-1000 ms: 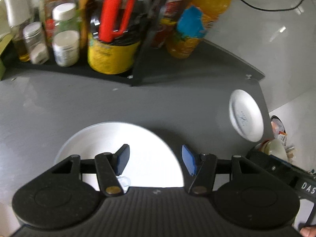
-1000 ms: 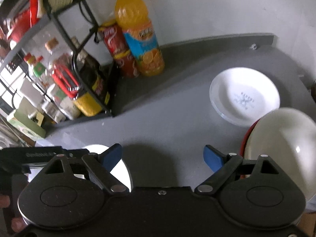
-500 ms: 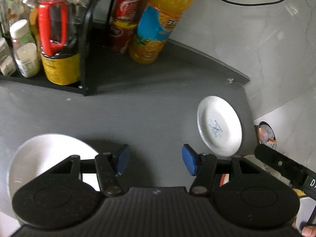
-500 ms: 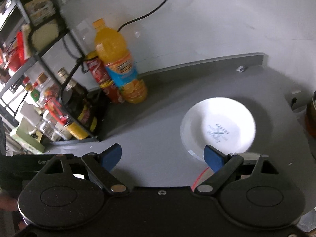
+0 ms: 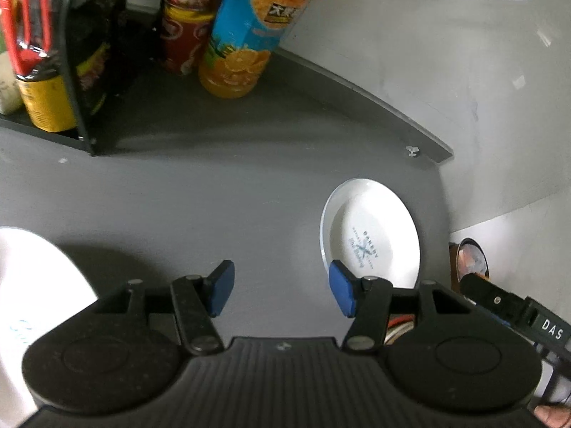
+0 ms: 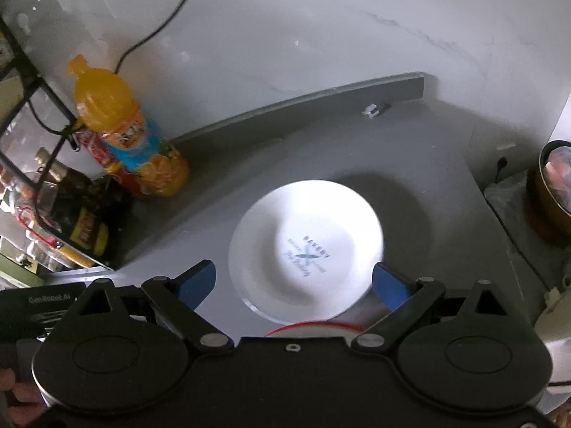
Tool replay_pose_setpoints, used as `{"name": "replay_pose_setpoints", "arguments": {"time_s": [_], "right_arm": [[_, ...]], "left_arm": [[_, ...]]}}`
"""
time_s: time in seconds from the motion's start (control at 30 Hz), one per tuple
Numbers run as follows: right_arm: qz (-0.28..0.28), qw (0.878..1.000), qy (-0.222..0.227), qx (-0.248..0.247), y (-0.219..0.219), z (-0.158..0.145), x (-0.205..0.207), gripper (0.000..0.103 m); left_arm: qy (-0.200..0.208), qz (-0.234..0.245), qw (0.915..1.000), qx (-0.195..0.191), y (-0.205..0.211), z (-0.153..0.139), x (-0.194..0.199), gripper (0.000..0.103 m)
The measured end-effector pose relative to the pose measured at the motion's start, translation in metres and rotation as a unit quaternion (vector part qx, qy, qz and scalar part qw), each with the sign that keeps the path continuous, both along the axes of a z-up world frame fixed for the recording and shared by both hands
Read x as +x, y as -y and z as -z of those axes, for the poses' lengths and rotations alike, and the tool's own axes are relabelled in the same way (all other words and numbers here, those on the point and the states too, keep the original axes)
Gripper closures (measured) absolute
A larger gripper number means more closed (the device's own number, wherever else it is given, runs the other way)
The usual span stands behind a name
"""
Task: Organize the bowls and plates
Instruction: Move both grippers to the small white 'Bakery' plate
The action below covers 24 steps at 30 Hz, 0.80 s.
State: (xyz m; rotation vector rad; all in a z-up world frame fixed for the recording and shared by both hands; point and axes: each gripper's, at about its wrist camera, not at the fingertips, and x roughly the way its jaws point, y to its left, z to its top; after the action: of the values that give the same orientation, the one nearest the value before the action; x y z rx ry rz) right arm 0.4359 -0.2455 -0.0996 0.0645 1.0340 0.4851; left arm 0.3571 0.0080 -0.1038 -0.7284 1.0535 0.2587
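Right wrist: grey countertop (image 6: 321, 149), white wall (image 6: 321, 25)

Left gripper (image 5: 278, 291) hangs above the grey counter, jaws spread wide, blue pads (image 5: 222, 290) facing each other with nothing between them. It sits toward the counter's right-hand side, pointed at the back edge. A fingertip (image 5: 551, 416) of the person's hand shows at the lower right corner of the left wrist view. Right gripper (image 6: 294, 283) is also wide apart and holding nothing, blue fingertips (image 6: 389, 289) splayed, aimed toward the counter's back right corner. Part of the left gripper's body (image 6: 43, 306) shows beside it at the left of the right wrist view, with fingers (image 6: 19, 397) wrapped below.
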Motion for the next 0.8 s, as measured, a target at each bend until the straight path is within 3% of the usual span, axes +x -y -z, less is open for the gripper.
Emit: {"name": "replay_pose_setpoints", "arguments": {"time_s": [0.43, 0.63, 0.8], "right_arm": [[0.001, 0.996, -0.081, -0.022, 0.021, 0.051, 0.085, 0.016], [-0.011, 0.993, -0.117, -0.033, 0.024, 0.078, 0.109, 0.03], [-0.023, 0.99, -0.136, -0.032, 0.023, 0.093, 0.118, 0.037]], "left_arm": [[-0.018, -0.029, 0.9983, -0.047, 0.024, 0.052, 0.059, 0.048], [-0.026, -0.035, 0.9972, -0.06, 0.031, 0.075, 0.069, 0.052], [-0.037, -0.044, 0.9956, -0.075, 0.031, 0.088, 0.073, 0.062]]}}
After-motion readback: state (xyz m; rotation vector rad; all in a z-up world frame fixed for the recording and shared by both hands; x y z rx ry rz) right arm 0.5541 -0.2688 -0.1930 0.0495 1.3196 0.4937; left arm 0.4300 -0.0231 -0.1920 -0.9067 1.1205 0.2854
